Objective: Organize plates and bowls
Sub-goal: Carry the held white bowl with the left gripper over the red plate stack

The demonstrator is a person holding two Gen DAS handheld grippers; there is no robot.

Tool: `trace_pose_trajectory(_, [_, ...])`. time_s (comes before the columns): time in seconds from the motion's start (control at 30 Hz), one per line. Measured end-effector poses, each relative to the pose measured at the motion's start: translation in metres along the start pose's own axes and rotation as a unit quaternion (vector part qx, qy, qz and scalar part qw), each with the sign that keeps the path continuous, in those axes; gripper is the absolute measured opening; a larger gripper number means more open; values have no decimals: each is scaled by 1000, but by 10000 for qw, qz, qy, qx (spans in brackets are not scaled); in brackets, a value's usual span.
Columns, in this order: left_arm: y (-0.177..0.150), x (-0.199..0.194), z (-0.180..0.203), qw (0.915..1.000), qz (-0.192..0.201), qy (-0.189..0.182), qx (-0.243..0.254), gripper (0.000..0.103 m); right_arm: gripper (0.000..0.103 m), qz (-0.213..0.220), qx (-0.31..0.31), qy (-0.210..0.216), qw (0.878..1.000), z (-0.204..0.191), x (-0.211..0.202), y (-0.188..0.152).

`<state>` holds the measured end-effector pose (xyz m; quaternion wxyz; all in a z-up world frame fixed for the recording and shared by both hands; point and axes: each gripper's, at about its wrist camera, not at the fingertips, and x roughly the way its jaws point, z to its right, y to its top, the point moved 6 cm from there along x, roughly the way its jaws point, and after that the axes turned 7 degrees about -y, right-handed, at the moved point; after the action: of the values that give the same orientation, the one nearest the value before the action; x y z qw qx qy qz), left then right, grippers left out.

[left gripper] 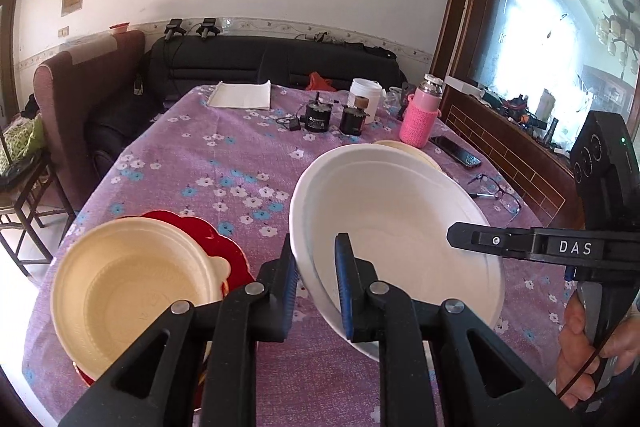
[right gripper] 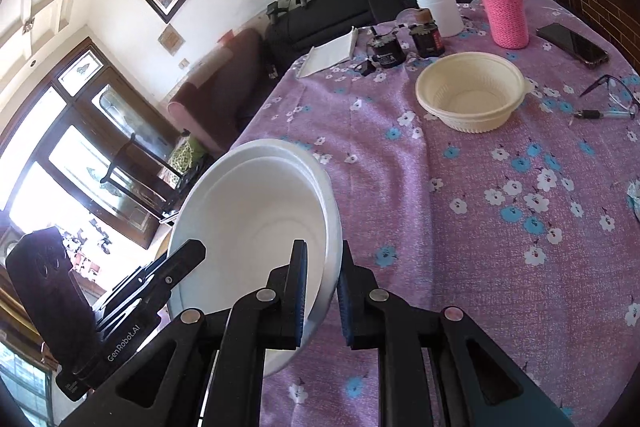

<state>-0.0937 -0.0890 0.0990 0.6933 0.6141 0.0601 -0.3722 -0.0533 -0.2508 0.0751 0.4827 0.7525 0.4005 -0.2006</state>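
Observation:
Two nested white foam bowls (left gripper: 400, 223) hang tilted above the purple floral tablecloth (left gripper: 240, 163). My left gripper (left gripper: 316, 279) is shut on their near left rim. My right gripper (right gripper: 322, 287) is shut on the opposite rim of the same bowls (right gripper: 260, 211); its fingers (left gripper: 472, 239) enter the left wrist view from the right. A cream plastic bowl (left gripper: 132, 291) sits on a red scalloped plate (left gripper: 216, 239) at the near left. Stacked cream bowls (right gripper: 470, 91) stand further back on the table, partly hidden behind the white bowls in the left wrist view (left gripper: 404, 147).
At the table's far end stand a pink knitted-sleeve flask (left gripper: 420, 115), a white jar (left gripper: 366, 97), two dark small jars (left gripper: 336, 117) and a folded white cloth (left gripper: 240, 95). A phone (left gripper: 456, 151), glasses (left gripper: 496, 191) and a pen lie right. Sofa and armchair behind.

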Motion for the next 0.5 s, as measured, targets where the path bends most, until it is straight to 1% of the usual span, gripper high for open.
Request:
trace_pose_trajectory(0.13, [11,-28,-20,9993,278,230,-60,21,17,-54,-170,264,9995,-34,7,8])
trace_pose_trajectory(0.3, [18,-55,-51,9971,497,525,-253,21,17,-211,-371,613,9972,-76,24,13])
trace_pose_trajectory(0.5, [14,-75,-78,9941,596,799,-428,21,17,-530,-516,834,9938,-107,50,10])
